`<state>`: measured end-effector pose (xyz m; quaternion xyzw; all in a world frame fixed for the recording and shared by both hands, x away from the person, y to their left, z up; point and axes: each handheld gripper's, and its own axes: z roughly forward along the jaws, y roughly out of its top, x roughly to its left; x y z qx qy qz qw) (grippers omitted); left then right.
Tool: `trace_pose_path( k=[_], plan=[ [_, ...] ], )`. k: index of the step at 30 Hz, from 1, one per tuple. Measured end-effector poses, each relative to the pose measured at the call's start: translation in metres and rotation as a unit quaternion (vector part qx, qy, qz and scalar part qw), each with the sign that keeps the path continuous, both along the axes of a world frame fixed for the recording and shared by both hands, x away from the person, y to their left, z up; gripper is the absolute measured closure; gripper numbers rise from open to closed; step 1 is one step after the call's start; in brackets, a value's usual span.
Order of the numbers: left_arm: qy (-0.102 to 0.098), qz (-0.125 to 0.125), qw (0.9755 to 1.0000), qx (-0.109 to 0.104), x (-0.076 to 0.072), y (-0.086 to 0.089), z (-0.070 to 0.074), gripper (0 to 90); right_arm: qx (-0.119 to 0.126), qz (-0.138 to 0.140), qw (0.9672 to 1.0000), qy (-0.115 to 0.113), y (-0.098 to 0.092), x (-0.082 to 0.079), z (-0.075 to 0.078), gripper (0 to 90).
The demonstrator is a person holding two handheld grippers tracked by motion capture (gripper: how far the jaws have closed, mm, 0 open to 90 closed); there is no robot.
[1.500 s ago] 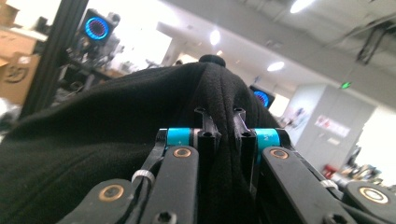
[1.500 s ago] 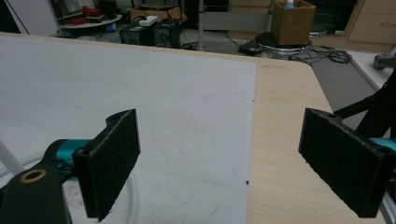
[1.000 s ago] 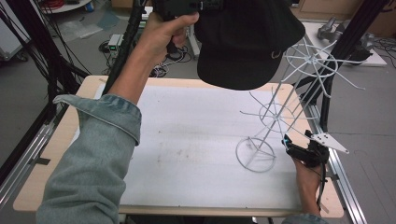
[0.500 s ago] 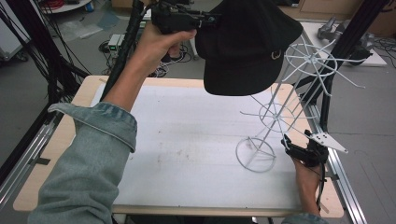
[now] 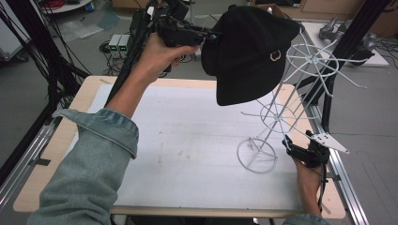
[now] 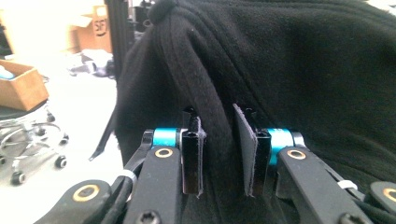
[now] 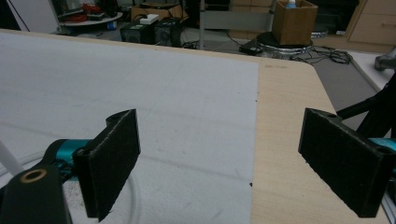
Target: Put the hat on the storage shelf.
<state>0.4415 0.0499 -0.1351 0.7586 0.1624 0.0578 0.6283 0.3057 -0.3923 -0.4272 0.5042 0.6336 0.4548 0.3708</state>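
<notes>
Above the far side of the table (image 5: 187, 140), the high view shows the left gripper (image 5: 209, 36) held up in a hand at the back edge of a black hat (image 5: 248, 51), which hangs over the top ring of a white wire rack (image 5: 281, 117); the rack leans, its round base ring lying on the white mat near the table's right edge. At the lower right of the same view the right gripper (image 5: 293, 146) sits low in the other hand, just beside the rack's base ring and clear of the hat. From the left gripper view, a thick fold of the hat (image 6: 210, 121) runs up between the two black jaws of the left gripper (image 6: 219, 149); the jaws have just been opening, and a thin gap shows beside the fold on each side, so the pads (image 6: 245, 140) look loose around the cloth rather than pressing it. Looking along the right gripper (image 7: 224, 163) in its own view, the jaws stand wide apart with only bare mat and wood of the table (image 7: 285, 140) between them, and a curve of the white rack (image 7: 9, 163) shows at the lower left.
</notes>
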Motion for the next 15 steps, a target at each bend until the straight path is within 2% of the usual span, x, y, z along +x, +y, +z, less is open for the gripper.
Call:
trace_pose_path(
  k=[1,2,4,9,15],
  plan=[
    [0.016,-0.005,0.9999,0.003,0.002,0.0,-0.003,73.9,0.002,-0.001,1.0,0.002,0.0,0.0,0.0,11.9],
    [0.02,-0.007,0.9998,0.006,0.003,-0.001,-0.006,74.0,0.002,-0.001,1.0,0.0,0.0,0.0,0.0,11.9],
    [0.017,-0.011,0.9996,0.021,0.003,-0.003,-0.011,74.0,0.003,-0.001,1.0,0.001,0.0,0.0,0.0,11.9],
    [-0.01,0.002,0.9982,0.06,-0.001,-0.014,-0.016,72.1,0.002,-0.001,1.0,0.001,0.001,0.0,0.0,11.9],
    [-0.01,0.009,0.9965,0.082,-0.001,-0.024,-0.022,70.0,0.001,0.0,1.0,-0.001,0.001,0.0,0.0,11.9]
  ],
)
